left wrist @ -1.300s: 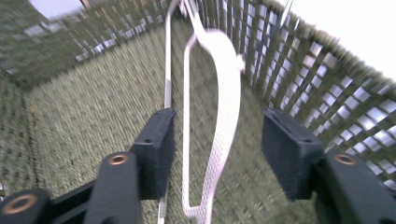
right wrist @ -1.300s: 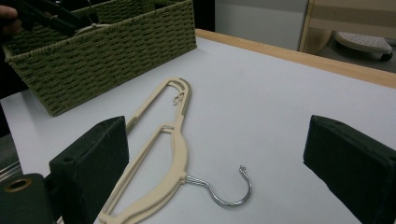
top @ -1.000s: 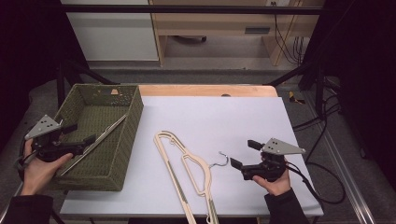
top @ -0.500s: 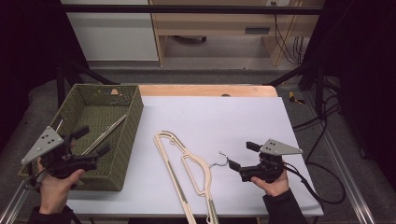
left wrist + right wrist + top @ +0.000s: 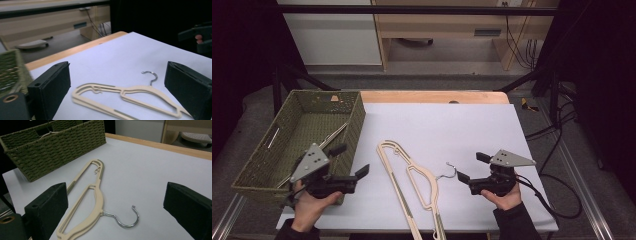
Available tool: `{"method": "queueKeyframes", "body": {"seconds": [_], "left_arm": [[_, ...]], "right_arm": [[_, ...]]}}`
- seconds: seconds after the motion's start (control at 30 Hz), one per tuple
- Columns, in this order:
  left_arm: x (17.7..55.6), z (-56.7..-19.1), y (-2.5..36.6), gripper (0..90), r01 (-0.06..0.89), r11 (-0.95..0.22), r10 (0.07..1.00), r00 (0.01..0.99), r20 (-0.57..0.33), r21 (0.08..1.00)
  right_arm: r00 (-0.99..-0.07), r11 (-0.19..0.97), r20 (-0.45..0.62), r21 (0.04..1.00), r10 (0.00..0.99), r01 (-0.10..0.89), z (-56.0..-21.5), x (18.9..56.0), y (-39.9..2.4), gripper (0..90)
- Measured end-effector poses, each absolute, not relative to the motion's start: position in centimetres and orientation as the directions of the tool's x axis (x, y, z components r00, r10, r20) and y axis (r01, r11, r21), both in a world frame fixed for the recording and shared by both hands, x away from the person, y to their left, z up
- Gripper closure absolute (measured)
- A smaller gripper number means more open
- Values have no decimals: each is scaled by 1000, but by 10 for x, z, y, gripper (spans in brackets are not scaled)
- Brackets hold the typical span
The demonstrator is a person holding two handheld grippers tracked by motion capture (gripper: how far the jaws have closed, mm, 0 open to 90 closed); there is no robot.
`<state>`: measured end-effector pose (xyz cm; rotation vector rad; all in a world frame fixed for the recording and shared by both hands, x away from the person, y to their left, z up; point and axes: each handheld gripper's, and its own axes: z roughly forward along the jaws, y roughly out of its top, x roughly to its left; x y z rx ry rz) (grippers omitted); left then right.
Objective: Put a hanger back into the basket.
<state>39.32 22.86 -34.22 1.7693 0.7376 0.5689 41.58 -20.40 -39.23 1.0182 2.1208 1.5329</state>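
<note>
A cream plastic hanger (image 5: 412, 184) with a metal hook (image 5: 451, 170) lies flat on the white table, between my two grippers. My left gripper (image 5: 351, 161) is open and empty, off the near right corner of the green woven basket (image 5: 353, 116), its jaws pointing at the hanger. In the left gripper view the hanger (image 5: 125, 93) lies just beyond the spread jaws of that gripper (image 5: 117, 72). My right gripper (image 5: 472, 167) is open and empty too, just right of the hook. In the right gripper view its jaws (image 5: 115, 195) frame the hanger (image 5: 96, 195) and hook (image 5: 127, 220).
Another pale hanger (image 5: 334, 134) leans inside the basket at the table's left. The basket (image 5: 57, 145) stands beyond the hanger in the right gripper view. A wooden strip (image 5: 432, 96) edges the far side of the table. Cables (image 5: 552, 195) trail off the right edge.
My left gripper has come from the basket's left side across its near end to its near right corner, towards the hanger. The right gripper has barely moved.
</note>
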Motion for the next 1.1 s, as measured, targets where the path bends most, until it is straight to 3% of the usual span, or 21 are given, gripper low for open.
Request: {"method": "queueKeyframes", "body": {"seconds": [0.4, 1.1], "left_arm": [[418, -373, 156, 79, 265, -295, 632, 774, -21, 918], [459, -410, 92, 109, 349, -427, 584, 811, -40, 834]], "right_arm": [[-676, 175, 112, 923, 728, 342, -390, 414, -212, 59], [-667, 129, 125, 939, 735, 318, -382, 410, -220, 60]]}}
